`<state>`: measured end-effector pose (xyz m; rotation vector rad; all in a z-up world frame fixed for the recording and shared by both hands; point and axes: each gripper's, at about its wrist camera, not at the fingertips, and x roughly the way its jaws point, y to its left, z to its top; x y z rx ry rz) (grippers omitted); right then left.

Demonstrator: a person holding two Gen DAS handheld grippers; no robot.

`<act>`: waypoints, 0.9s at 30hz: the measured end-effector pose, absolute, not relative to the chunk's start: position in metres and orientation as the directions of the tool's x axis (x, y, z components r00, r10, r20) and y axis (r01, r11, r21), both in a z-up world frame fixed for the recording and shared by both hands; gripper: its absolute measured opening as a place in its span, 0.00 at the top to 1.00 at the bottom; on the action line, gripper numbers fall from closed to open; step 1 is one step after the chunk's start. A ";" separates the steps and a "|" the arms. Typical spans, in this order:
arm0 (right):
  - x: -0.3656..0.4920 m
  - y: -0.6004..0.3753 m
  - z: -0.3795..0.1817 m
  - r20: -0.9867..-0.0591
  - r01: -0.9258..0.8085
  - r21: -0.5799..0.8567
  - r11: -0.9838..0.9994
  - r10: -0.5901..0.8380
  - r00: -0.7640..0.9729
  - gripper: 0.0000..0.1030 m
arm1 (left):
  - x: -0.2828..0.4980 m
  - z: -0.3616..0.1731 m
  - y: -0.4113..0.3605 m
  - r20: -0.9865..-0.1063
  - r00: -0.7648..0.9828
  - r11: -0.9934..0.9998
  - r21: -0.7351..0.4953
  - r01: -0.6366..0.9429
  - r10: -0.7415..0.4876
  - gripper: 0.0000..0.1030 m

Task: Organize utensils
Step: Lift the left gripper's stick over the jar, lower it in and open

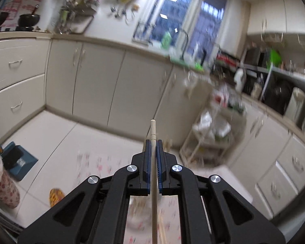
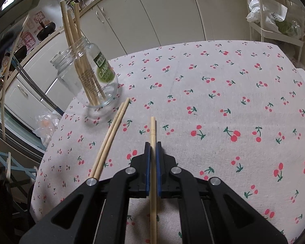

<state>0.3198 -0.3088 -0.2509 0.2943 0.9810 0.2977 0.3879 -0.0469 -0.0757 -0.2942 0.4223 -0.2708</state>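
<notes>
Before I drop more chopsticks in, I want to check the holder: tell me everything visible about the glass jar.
The glass jar is clear, lidless, with a threaded neck and a green-and-white label. It stands on the cherry-print tablecloth near the table's far left corner, looking tilted in the fisheye view. Several wooden chopsticks lean inside, ends sticking out. Two loose chopsticks lie just beside its base.

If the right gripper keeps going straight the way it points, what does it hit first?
Probably the cherry-print tablecloth ahead of the chopstick that the right gripper holds. The glass jar and loose chopstick pair sit to the left, off that line.

Motion-blurred left view (fisheye-warped), window [image 1: 185, 20] daylight
</notes>
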 end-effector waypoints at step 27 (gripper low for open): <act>0.320 -0.311 -0.252 -0.759 -0.113 0.392 0.913 0.390 0.522 0.94 | 0.443 -0.093 -0.087 -0.130 0.990 0.976 -0.216 0.031 -0.060 0.95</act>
